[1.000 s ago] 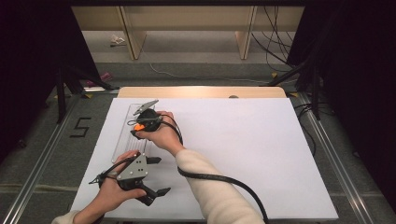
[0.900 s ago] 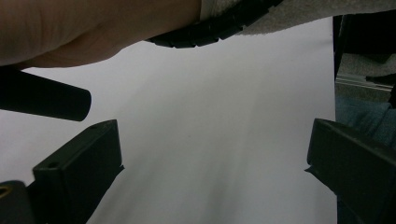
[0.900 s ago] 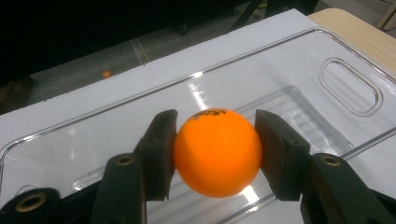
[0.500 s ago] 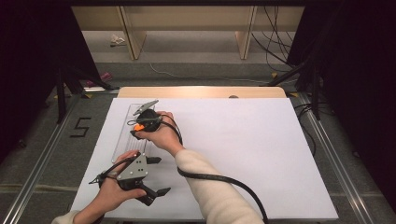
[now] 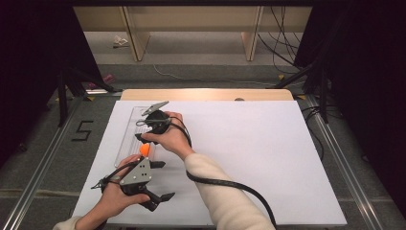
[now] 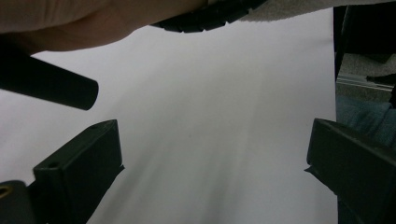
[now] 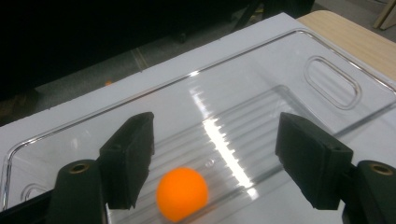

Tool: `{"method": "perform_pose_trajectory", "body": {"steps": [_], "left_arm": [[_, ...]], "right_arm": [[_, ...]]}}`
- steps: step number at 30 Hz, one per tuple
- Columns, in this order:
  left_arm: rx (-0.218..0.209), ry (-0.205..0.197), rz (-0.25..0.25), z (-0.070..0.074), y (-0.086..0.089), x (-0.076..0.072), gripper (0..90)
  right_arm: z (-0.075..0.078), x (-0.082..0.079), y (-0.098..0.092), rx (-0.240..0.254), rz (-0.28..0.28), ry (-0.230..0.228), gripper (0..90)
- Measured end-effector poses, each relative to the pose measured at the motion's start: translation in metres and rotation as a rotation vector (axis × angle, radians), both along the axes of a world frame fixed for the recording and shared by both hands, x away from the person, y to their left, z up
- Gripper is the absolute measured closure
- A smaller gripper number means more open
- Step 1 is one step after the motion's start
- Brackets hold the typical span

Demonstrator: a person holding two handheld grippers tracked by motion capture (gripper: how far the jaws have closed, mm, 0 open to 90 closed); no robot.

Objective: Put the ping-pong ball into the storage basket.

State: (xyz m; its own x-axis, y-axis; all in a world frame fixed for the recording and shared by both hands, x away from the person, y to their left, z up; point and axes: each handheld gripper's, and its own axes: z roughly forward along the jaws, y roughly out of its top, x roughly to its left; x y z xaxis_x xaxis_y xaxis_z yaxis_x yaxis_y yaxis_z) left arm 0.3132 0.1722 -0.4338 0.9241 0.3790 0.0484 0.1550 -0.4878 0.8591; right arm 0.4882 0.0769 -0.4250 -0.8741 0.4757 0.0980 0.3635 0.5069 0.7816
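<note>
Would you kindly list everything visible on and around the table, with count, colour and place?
ball: one, orange, lying in the tray between the right gripper's open jaws, which have just been opening
tray: one, clear plastic, ribbed floor, at the table's left side
table: one, white top with a wooden far edge
number 5: one, black, on the floor left of the table
shelf unit: one, light wood, beyond the table
cables: several, black, on the floor at far right
right gripper: one, black, over the tray, jaws apart
left gripper: one, black, over the table's near left, jaws apart with nothing between
</note>
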Motion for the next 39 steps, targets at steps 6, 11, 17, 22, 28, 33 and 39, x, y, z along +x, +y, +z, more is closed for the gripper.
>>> {"method": "perform_pose_trajectory", "body": {"steps": [6,11,17,22,28,33,39], "left_arm": [[-0.001,0.000,0.002,0.000,0.000,0.000,2.9],[0.000,0.002,0.004,0.000,0.000,0.000,2.9],[-0.003,-0.001,0.012,0.000,0.001,0.000,2.9],[-0.007,-0.001,0.020,0.000,0.002,0.001,2.8],[-0.006,0.001,0.022,0.000,0.002,0.002,2.8],[-0.004,0.003,0.030,0.000,0.002,0.002,2.8],[-0.008,0.004,0.034,-0.001,0.002,0.002,2.8]], "right_arm": [[0.004,-0.001,-0.018,0.007,-0.017,-0.003,26.5],[0.007,-0.003,-0.040,0.014,-0.032,-0.011,25.7],[0.010,-0.007,-0.071,0.020,-0.063,-0.023,25.5],[0.011,-0.014,-0.100,0.025,-0.089,-0.033,25.0],[0.009,-0.026,-0.149,0.030,-0.140,-0.037,25.0],[0.006,-0.032,-0.179,0.035,-0.182,-0.036,24.8],[0.003,-0.038,-0.203,0.047,-0.218,-0.040,24.8]]}}
